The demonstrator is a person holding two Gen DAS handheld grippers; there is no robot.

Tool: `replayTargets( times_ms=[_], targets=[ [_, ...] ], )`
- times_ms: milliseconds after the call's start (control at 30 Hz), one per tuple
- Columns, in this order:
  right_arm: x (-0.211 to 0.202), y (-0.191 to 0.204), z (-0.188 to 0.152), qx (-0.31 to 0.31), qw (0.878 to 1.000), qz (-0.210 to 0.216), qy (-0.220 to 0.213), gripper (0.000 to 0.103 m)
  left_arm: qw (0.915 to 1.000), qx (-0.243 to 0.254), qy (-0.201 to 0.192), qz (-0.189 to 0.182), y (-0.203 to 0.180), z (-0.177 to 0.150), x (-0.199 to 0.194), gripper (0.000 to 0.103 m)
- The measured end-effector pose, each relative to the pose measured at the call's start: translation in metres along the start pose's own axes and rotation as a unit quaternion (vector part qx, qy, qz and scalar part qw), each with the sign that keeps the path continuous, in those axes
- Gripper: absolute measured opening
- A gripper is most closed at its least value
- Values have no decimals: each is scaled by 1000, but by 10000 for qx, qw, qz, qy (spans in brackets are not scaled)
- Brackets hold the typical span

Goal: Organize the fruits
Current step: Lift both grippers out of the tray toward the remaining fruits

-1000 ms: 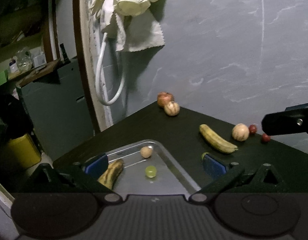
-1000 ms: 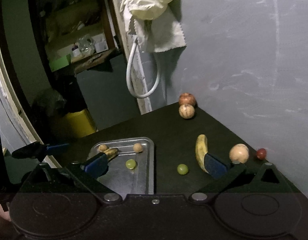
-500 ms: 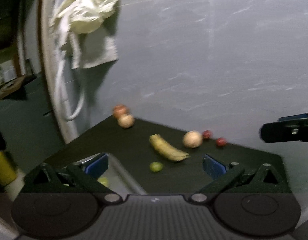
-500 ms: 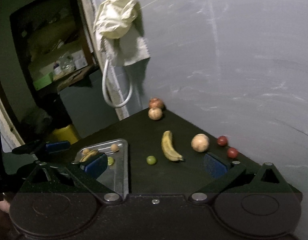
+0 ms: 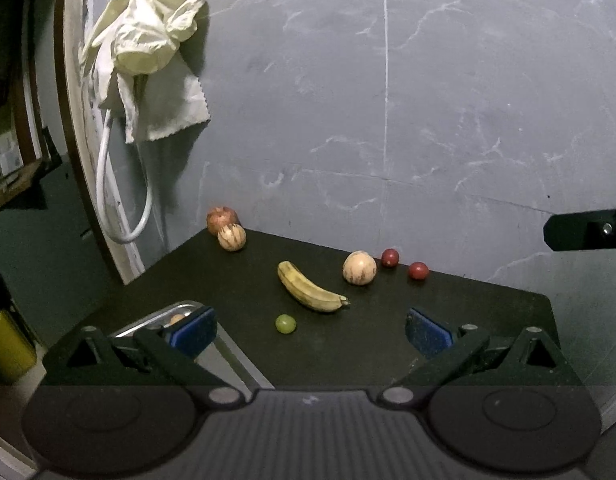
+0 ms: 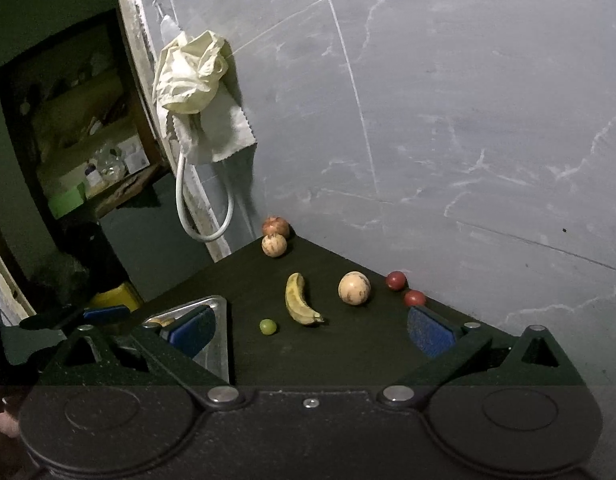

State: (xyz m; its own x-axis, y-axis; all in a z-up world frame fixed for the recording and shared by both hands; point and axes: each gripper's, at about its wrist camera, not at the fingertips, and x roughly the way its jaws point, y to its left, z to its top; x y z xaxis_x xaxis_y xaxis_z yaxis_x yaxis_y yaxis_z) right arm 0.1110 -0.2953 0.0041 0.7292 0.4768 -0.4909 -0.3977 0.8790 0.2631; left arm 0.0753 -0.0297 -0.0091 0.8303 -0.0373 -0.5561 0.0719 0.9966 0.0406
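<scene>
On the dark table lie a yellow banana (image 5: 310,288) (image 6: 300,300), a green grape (image 5: 285,324) (image 6: 267,326), a pale round melon-like fruit (image 5: 359,267) (image 6: 354,287), two small red fruits (image 5: 389,257) (image 5: 418,270) (image 6: 396,280) and, at the far corner, a reddish fruit (image 5: 222,218) behind a striped one (image 5: 231,237). A metal tray (image 5: 180,312) (image 6: 218,344) holds fruit, mostly hidden behind the left fingers. My left gripper (image 5: 310,332) is open and empty, short of the grape. Likewise open and empty, my right gripper (image 6: 308,332) hovers near the table's front.
A grey wall (image 5: 388,120) borders the table at the back. Cloths (image 5: 148,60) and a white hose loop (image 5: 124,200) hang at the left by a doorway. A yellow container (image 6: 116,298) stands on the floor. The other gripper's finger (image 5: 584,232) shows at the right edge.
Both views have swung right, away from the tray toward the loose fruit on the table. The tray has slid to the lower left of each view. Both grippers stay open.
</scene>
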Motion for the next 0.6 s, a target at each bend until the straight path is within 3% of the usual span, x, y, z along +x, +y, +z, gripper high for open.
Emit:
replayTargets(
  times_ms=[200,600],
  targets=[
    [9,2,1,44,10000,-4,58,102,10000,33,42,16,5,1,5,102],
    [57,3,14,-16,9985,-473,272,102,9986,26,341,-412,32,6,73,102]
  ],
)
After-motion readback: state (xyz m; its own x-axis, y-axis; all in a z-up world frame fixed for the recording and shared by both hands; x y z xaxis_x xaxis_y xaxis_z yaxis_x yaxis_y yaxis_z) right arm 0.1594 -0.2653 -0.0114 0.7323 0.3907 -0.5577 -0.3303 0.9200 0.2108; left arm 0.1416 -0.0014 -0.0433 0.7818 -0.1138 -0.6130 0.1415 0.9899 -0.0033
